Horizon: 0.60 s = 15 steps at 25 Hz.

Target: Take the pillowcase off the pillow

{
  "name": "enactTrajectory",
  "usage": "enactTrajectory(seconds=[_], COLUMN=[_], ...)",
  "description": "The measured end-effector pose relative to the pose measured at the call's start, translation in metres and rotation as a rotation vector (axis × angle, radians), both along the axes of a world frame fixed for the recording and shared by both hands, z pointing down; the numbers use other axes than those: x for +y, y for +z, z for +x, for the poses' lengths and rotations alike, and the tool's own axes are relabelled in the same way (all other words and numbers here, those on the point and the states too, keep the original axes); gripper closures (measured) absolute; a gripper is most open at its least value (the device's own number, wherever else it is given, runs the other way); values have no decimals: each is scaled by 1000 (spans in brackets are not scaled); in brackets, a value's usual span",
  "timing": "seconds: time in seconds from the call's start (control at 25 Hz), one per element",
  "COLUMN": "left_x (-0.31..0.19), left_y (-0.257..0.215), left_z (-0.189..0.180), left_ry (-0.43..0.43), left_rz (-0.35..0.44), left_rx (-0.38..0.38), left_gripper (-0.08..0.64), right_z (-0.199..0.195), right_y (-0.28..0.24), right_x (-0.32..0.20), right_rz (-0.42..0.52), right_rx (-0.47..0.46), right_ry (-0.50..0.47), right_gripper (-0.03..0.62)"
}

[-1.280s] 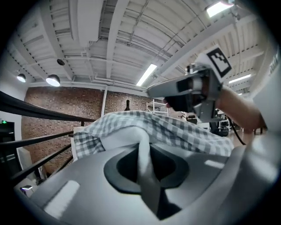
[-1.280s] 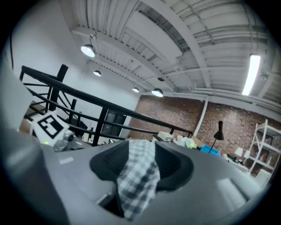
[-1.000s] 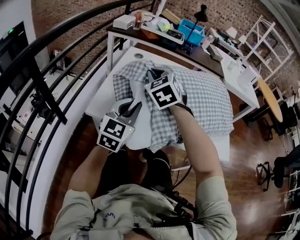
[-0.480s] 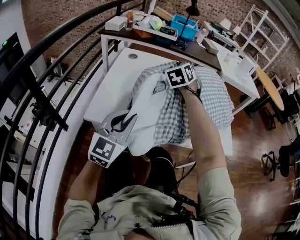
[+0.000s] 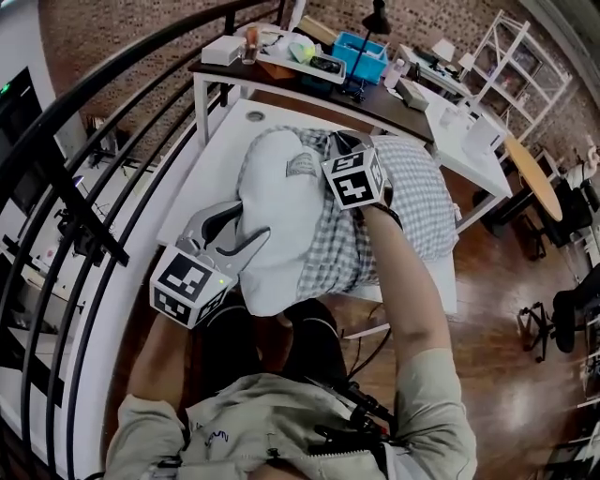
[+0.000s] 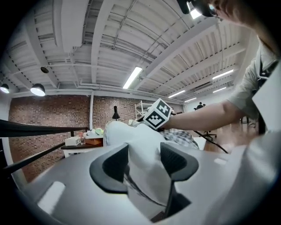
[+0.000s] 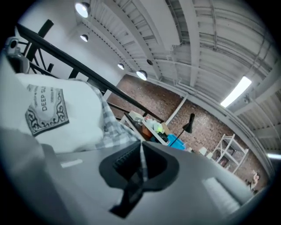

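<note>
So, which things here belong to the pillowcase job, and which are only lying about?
Job: pillow, between the opening jaws of the left gripper; checked pillowcase, pinched by right gripper; white table.
Lying about: blue bin, desk lamp, white box, all on the dark desk behind.

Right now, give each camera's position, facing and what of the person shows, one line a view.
Head view: on the person's head, steeply down on the pillow, partly out of the checked pillowcase, on the table; left gripper, right gripper, right forearm show.
Left gripper view: on that gripper, along its opening jaws, pillow between them; right forearm shows.
Right gripper view: on that gripper, jaws shut on pillowcase cloth, tilted up at ceiling; no body.
Shared: both gripper views show the pillow and desk lamp.
</note>
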<state>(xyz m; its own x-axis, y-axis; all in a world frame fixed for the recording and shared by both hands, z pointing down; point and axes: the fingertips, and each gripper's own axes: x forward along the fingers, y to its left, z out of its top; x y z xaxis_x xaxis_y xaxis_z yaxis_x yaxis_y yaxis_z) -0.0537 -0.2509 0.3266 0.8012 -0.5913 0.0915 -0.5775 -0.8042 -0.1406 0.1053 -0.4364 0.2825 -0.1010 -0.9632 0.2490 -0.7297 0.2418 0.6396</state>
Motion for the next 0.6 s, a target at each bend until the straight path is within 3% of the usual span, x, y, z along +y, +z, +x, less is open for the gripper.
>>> enactTrajectory(seconds=[0.08, 0.24, 0.36, 0.52, 0.6], left_x=[-1, -17, -42, -83, -95], left_y=[-3, -50, -59, -19, 0], left_z=[-12, -37, -15, 29, 36], left_ry=[-39, -173, -197, -151, -160], left_rz=[-31, 29, 39, -112, -180], left_rx=[10, 101, 7, -188, -228], left_gripper=[306, 302, 310, 290, 284], right_z=[-3, -11, -13, -16, -19], right_y=[-1, 4, 7, 9, 11], right_x=[5, 8, 7, 11, 15], right_rz=[1, 2, 2, -9, -26], right_rx=[-9, 15, 16, 18, 15], right_ry=[-23, -56, -63, -73, -96], right_gripper=[586, 586, 586, 586, 583])
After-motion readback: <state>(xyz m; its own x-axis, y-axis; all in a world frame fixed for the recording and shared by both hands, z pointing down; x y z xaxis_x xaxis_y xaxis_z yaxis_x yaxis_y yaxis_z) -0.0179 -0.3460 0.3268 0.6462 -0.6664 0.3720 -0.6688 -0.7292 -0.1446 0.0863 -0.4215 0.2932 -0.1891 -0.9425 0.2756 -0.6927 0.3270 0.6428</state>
